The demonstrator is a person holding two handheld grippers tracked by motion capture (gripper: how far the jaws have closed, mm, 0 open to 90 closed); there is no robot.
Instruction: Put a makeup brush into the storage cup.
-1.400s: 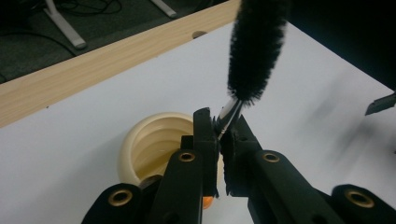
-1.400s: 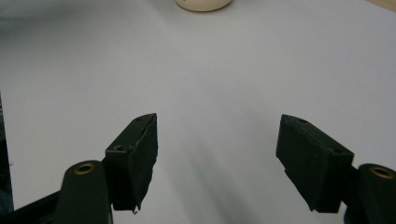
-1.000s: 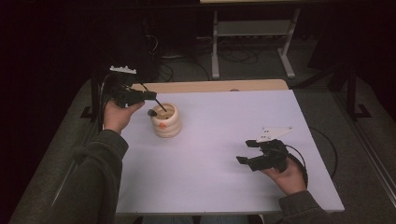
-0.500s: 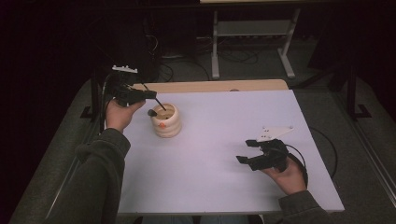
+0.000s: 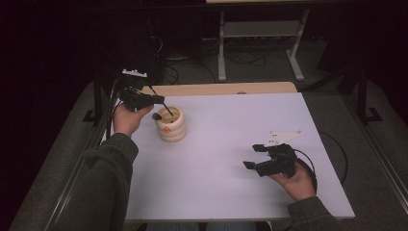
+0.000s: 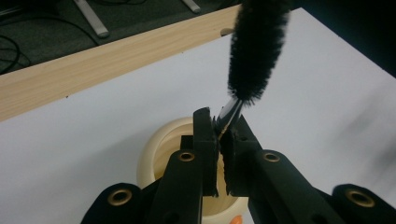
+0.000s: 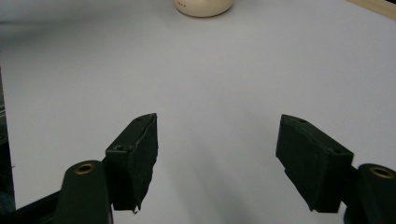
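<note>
A cream ribbed pot (image 5: 171, 127) stands on the white table (image 5: 231, 120) at the far left. My left gripper (image 5: 155, 101) hangs just over the pot's left rim. In the left gripper view it (image 6: 219, 140) is shut on the thin handle of a black bristle brush (image 6: 257, 46), whose head sticks out past the jaws above the pot (image 6: 159, 144). My right gripper (image 5: 255, 156) rests low over the table at the near right, open with nothing between its jaws. The right gripper view shows this gripper (image 7: 219, 149) facing bare table with the pot (image 7: 203, 7) far off.
A wooden strip (image 5: 216, 89) runs along the table's far edge. Behind it on the dark floor stand a metal frame (image 5: 260, 33) and loose cables. A cable (image 5: 337, 149) trails from the right gripper near the table's right edge.
</note>
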